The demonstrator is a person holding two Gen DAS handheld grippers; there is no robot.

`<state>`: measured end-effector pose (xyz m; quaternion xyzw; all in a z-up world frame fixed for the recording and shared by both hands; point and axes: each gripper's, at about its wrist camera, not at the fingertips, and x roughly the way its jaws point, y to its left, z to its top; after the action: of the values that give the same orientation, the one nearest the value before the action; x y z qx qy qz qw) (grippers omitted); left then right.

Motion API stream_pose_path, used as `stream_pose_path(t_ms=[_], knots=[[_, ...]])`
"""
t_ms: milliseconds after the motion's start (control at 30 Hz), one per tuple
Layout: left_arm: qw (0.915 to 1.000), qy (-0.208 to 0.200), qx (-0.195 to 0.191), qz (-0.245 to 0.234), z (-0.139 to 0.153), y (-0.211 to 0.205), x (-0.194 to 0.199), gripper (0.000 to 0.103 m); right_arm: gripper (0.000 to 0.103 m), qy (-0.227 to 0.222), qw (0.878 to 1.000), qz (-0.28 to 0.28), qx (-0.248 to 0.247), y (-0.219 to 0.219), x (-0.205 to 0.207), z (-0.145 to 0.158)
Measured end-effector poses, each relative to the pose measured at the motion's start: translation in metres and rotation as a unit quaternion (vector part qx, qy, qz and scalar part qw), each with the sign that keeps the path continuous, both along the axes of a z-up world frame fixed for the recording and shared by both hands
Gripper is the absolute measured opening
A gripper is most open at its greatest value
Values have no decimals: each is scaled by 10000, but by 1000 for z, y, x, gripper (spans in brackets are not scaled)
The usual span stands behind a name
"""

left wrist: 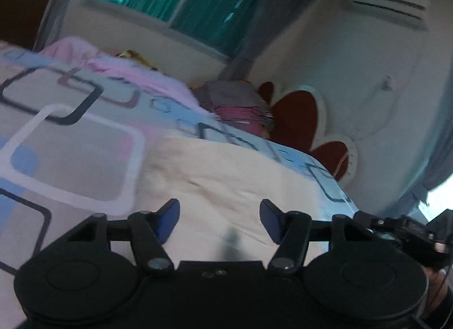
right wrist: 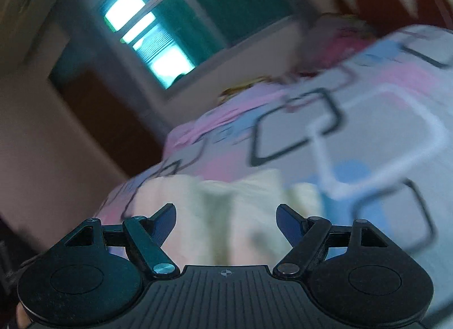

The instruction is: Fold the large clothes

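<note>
Left wrist view: the left gripper (left wrist: pixel 219 217) hangs with its jaws spread wide and nothing between them. Just ahead of it a cream garment (left wrist: pixel 226 176) lies flat on the bed (left wrist: pixel 70 145), on the half of the patterned sheet nearer the red headboard (left wrist: pixel 297 119). Pillows (left wrist: pixel 240 105) sit beyond the garment, against the headboard. The cloth looks thin, soft and light, with shallow creases. It should drape and sag once lifted, so I would judge a hem or corner the best place to pinch, not the flat middle, where the fingers could catch the sheet too.

Right wrist view: the right gripper (right wrist: pixel 226 218) is likewise spread and empty. The garment shows here as rumpled vertical folds directly in front of the fingers, on the bed edge farthest from the headboard. Blur hides where its border ends. Those raised ridges offer an easy bite, though a pinch there may gather several layers at once.
</note>
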<state>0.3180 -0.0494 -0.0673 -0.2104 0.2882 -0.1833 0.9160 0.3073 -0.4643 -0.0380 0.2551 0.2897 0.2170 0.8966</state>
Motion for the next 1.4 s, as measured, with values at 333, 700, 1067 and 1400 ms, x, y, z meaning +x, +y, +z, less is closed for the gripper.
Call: stream_pose_path(t_ms=[333, 700, 1067, 1400], knots=[[9990, 69, 8, -435, -19, -8, 50, 46, 6, 170, 9951, 796, -556, 55, 35, -19], [9834, 14, 962, -1540, -22, -82, 82, 43, 6, 336, 9972, -119, -660, 29, -4, -72], [9732, 318, 1688, -1527, -44, -108, 91, 45, 11, 857, 9947, -344, -459, 9, 4, -90], [9886, 69, 1343, -681, -3, -74, 78, 46, 49, -35, 9808, -594, -1855, 62, 38, -5]])
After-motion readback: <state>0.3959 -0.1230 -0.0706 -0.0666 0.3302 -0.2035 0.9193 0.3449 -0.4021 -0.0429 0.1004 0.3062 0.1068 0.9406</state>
